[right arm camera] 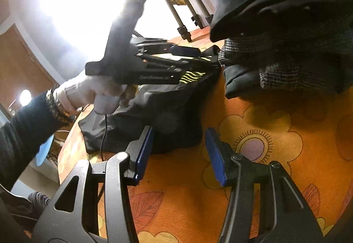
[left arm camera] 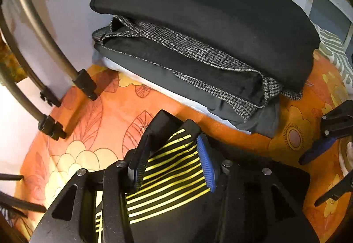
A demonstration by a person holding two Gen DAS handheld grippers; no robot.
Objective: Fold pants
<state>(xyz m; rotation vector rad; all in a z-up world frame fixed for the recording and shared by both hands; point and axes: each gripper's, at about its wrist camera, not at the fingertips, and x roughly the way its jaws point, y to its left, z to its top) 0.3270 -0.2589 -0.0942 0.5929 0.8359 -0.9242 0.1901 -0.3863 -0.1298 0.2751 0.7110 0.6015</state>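
Note:
Black pants with yellow stripes (left arm camera: 169,168) lie bunched on the orange flowered tablecloth (left arm camera: 106,115). My left gripper (left arm camera: 172,165) is over their striped part with its blue pads apart, the cloth showing between them. In the right wrist view the same pants (right arm camera: 154,110) lie ahead and to the left, with the left gripper (right arm camera: 189,53) on their far end. My right gripper (right arm camera: 178,152) is open and empty, just at the pants' near edge. It also shows at the right edge of the left wrist view (left arm camera: 317,150).
A stack of folded clothes (left arm camera: 209,33) sits behind the pants: black on top, grey houndstooth, dark grey and pale blue below. It also shows in the right wrist view (right arm camera: 286,33). Tripod legs (left arm camera: 83,82) stand at the table's left. A cable (right arm camera: 103,132) hangs by the table edge.

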